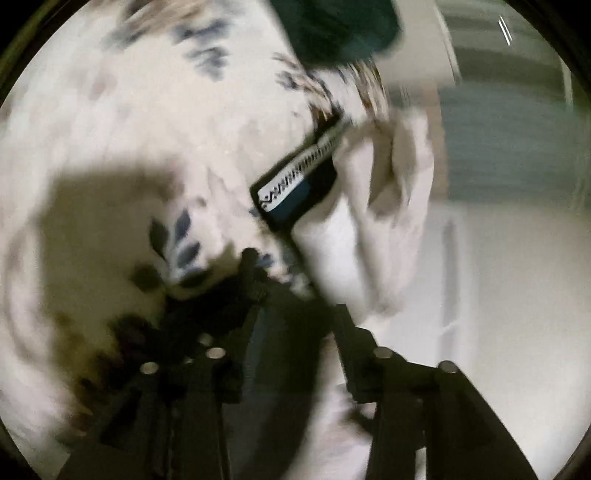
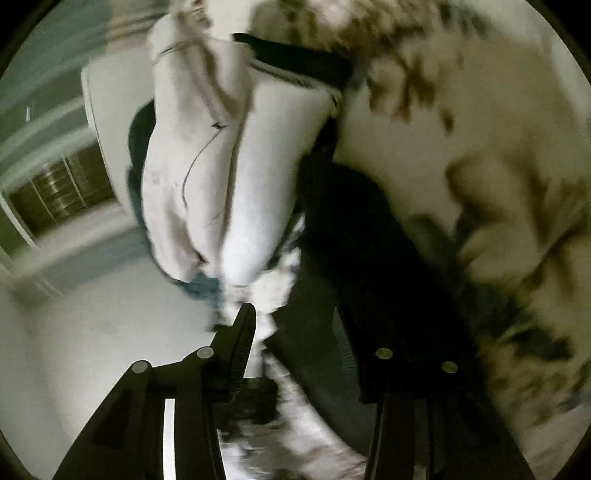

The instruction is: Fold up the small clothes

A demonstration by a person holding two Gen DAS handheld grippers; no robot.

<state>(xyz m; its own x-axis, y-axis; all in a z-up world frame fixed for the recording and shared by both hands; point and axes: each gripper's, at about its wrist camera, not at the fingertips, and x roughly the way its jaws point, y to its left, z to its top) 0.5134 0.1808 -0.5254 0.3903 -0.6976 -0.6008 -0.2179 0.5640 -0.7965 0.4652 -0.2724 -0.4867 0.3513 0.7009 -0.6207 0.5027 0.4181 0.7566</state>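
Observation:
A small white garment with a dark leaf print (image 1: 147,122) hangs in the air, blurred by motion. Its dark waistband with a white patterned stripe (image 1: 299,177) shows in the left wrist view. My left gripper (image 1: 291,291) is shut on the garment's edge. In the right wrist view the same garment (image 2: 461,155) fills the right side, its white folds (image 2: 207,166) hanging in front. My right gripper (image 2: 273,321) is shut on the cloth, which bunches between the fingers (image 2: 243,332).
A white table surface (image 1: 498,295) lies below, also seen in the right wrist view (image 2: 92,314). A dark green object (image 1: 340,29) is at the top of the left view. A wall and window-like panels (image 2: 59,192) are behind.

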